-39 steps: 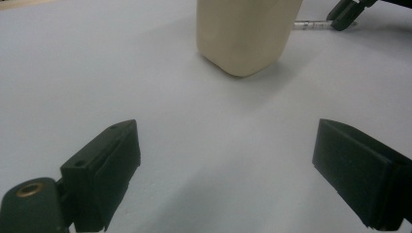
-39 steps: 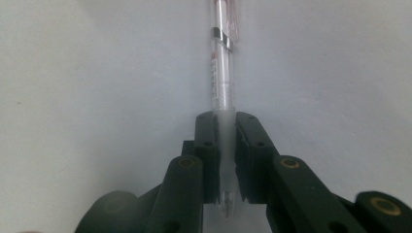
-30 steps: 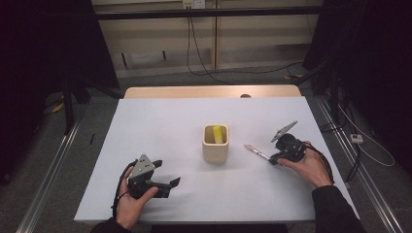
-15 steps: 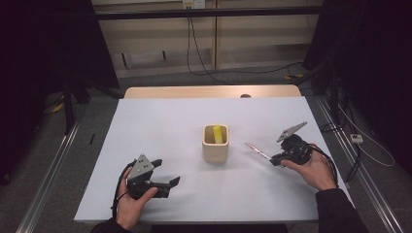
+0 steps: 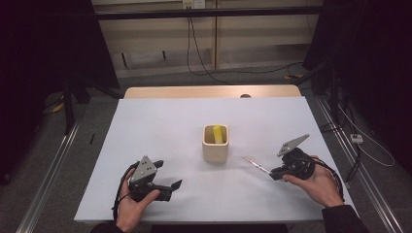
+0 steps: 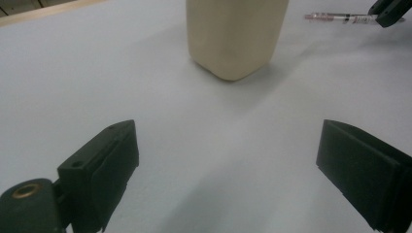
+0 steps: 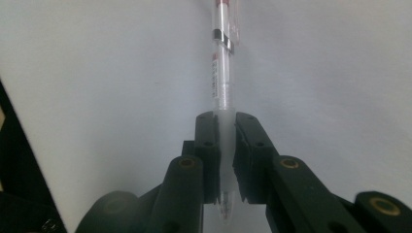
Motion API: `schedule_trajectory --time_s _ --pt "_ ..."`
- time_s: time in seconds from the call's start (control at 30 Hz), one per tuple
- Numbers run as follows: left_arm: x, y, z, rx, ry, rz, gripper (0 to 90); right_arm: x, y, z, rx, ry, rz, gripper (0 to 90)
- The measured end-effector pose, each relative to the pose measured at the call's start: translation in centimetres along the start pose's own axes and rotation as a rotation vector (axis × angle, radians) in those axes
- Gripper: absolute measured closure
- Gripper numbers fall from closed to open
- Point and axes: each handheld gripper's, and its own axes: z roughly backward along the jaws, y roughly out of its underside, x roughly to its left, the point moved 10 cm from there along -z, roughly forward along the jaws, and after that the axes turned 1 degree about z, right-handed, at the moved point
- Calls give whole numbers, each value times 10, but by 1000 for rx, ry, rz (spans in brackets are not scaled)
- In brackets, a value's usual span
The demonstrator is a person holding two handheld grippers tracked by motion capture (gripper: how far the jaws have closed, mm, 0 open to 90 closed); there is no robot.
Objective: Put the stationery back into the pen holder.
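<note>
Right tongs (image 5: pixel 275 173) are pinching a clear pen (image 5: pixel 257 166) near its writing end; in the right gripper view the jaws are pressing on the barrel (image 7: pixel 222 92), with the tip poking out behind them and the clip end pointing away. In the high view the pen is sticking out from the tongs toward the beige cup (image 5: pixel 215 143), held above the white counter (image 5: pixel 160 126) and stopping short of the cup, to the cup's right. A yellow object (image 5: pixel 218 134) is sitting inside the cup. Left tongs (image 5: pixel 176 185) are standing spread with nothing between the jaws, resting near the front-left of the counter; the left gripper view is showing the cup (image 6: pixel 235 34) ahead of them and the pen (image 6: pixel 340 18) farther off. Compared with a second ago, the right hand (image 5: pixel 320 182) is sitting farther right and nearer the front edge, carrying the pen away from the cup, while the left tongs are keeping their place.
</note>
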Motion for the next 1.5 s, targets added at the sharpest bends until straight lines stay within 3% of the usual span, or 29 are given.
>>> schedule_trajectory --time_s 0.1,0.3,0.43,0.53,0.8,1.1,1.4,1.5 --pt "-5 -6 0 -26 13 -19 77 10 -1 -2 -5 -32 8 808" --pt "-8 -12 -8 -16 7 -59 65 23 -3 -12 13 -79 46 807" --pt "-10 -16 -13 -10 10 -61 65 30 -7 -15 10 -102 66 807" --pt "-17 -21 -19 -2 18 -102 65 35 -13 -18 9 -118 80 808" --pt "-38 -25 -44 67 32 -265 60 46 -30 -29 16 -137 130 807" --pt "-48 -20 -59 116 22 -359 63 64 -45 -39 28 -177 185 807" --pt "-55 -25 -66 108 3 -458 63 65 -57 -40 15 -171 195 807" --pt "-58 -28 -70 112 0 -511 66 65 -61 -40 11 -162 202 807"
